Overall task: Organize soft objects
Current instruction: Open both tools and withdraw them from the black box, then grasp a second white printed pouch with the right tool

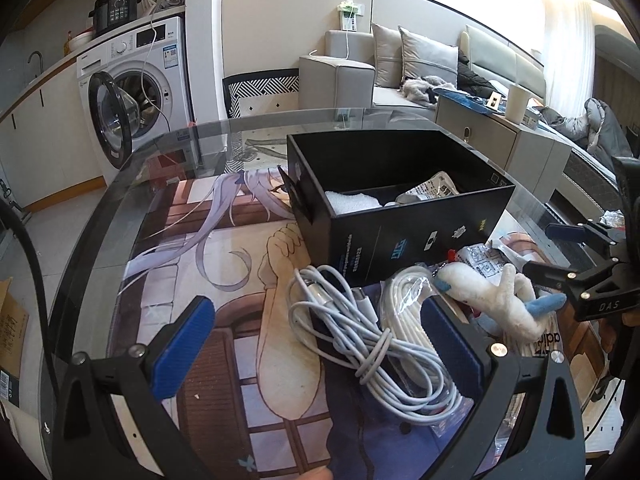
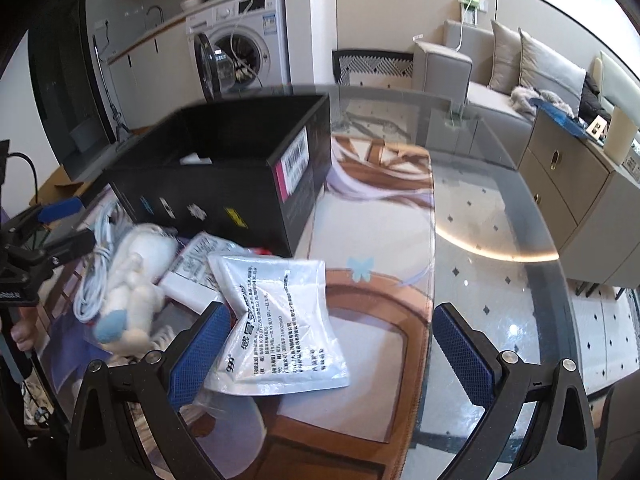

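A black box [image 1: 404, 208] stands on the glass table, holding white foam and a printed packet [image 1: 434, 189]. In front of it lie a bundle of grey cable [image 1: 372, 340], a coil of white cable [image 1: 404, 300] and a white plush toy with blue tips [image 1: 496, 296]. My left gripper [image 1: 316, 344] is open, low over the grey cable. My right gripper [image 2: 332, 344] is open over a white printed sachet [image 2: 280, 320] on the mat. The plush [image 2: 132, 284] and the box [image 2: 224, 172] lie to its left. The right gripper [image 1: 576, 256] also shows at the left view's right edge.
A printed anime mat [image 1: 224, 280] covers the glass table [image 2: 500, 220]. More packets [image 1: 484, 258] lie by the box. Beyond the table are a washing machine [image 1: 136, 84] with its door open, a sofa [image 1: 400, 60] and a cabinet [image 2: 568, 184].
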Demonstrator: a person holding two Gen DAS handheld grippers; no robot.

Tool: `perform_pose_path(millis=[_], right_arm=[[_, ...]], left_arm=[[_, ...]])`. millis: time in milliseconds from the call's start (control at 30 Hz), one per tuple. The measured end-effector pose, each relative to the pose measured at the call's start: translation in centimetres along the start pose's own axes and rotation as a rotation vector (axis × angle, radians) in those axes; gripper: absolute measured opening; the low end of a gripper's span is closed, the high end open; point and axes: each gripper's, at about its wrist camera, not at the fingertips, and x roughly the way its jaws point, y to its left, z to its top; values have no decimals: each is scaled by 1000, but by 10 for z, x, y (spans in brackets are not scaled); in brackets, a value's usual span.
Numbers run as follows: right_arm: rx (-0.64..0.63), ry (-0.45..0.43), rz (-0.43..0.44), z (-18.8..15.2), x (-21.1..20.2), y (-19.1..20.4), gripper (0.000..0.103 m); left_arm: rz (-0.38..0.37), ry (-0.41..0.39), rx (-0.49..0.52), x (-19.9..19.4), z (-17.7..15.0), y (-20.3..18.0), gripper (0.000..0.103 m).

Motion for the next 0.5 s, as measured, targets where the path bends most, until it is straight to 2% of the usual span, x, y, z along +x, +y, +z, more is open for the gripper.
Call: perform_pose_path(millis=[200,267,400,500], right_arm=[[-5,31,-11,-4,7,-7,100],[-12,42,-8,-5,10,-6,91],[-26,34,-14,-5,9,-6,83],[-25,21,-9,-4,7,-7,67]], left_arm=[[3,13,-4,3,-1,4,103],[4,15,-4,4,-1,4,103],[3,23,-5,5,-2,6,103],[3,24,-4,5,-2,6,103]])
